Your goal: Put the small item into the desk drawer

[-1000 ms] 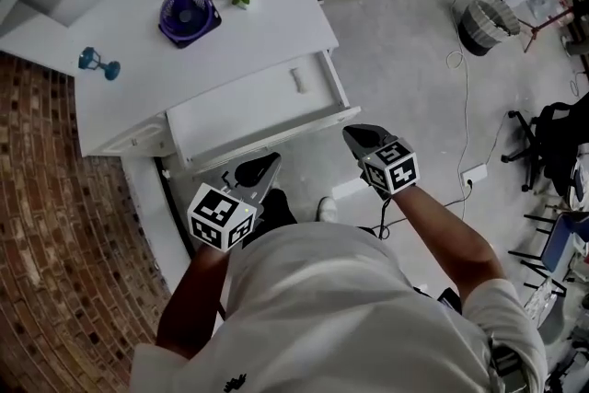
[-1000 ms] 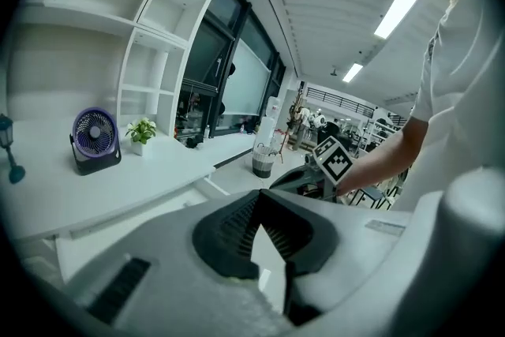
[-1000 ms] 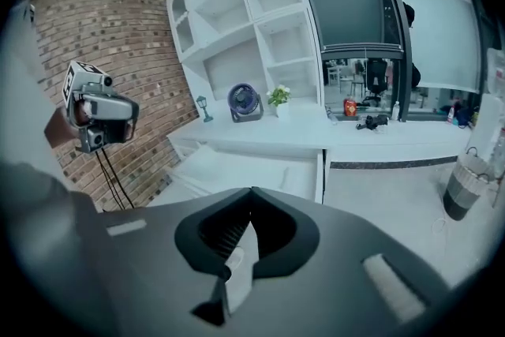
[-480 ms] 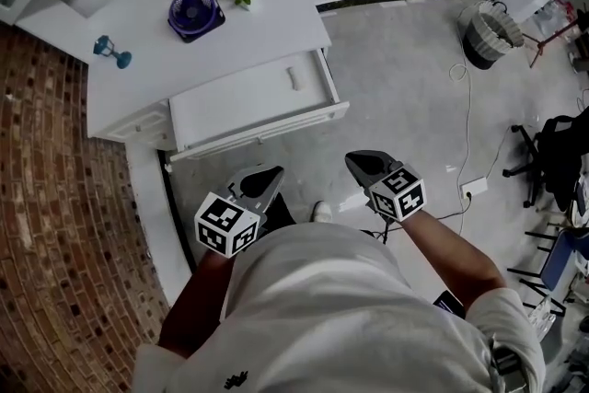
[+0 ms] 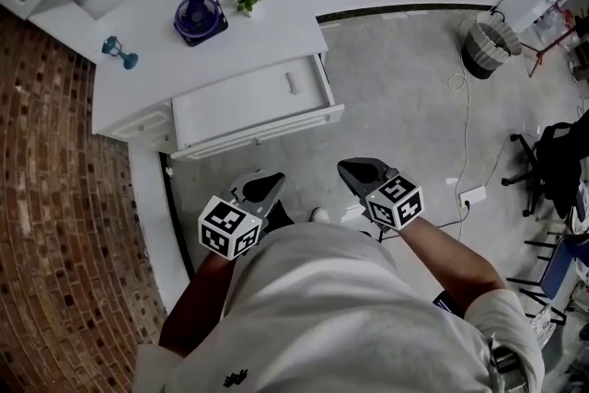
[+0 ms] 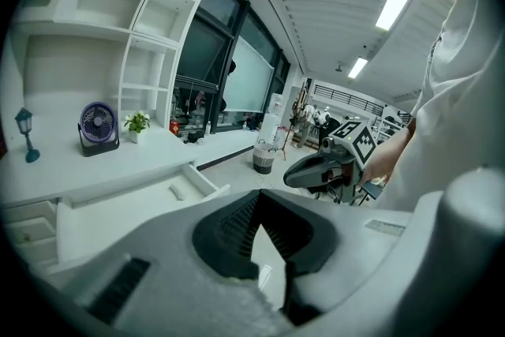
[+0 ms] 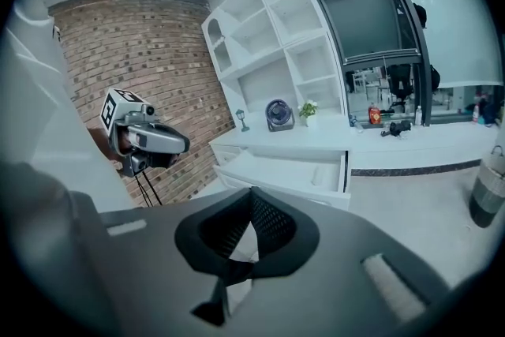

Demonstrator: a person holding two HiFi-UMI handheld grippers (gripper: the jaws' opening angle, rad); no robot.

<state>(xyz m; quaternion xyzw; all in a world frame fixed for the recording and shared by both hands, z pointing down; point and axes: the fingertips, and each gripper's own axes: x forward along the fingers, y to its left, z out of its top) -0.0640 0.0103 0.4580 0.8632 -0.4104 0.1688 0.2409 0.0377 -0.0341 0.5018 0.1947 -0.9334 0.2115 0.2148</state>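
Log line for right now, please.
left tongs: shut, empty | right tongs: shut, empty | drawer: open | small white item: lying in drawer

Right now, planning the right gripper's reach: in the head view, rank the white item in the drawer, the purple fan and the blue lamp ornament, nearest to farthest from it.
1. White item, in the open drawer, ahead of the right gripper.
2. Purple fan, on the desktop behind.
3. Blue lamp ornament, far left.
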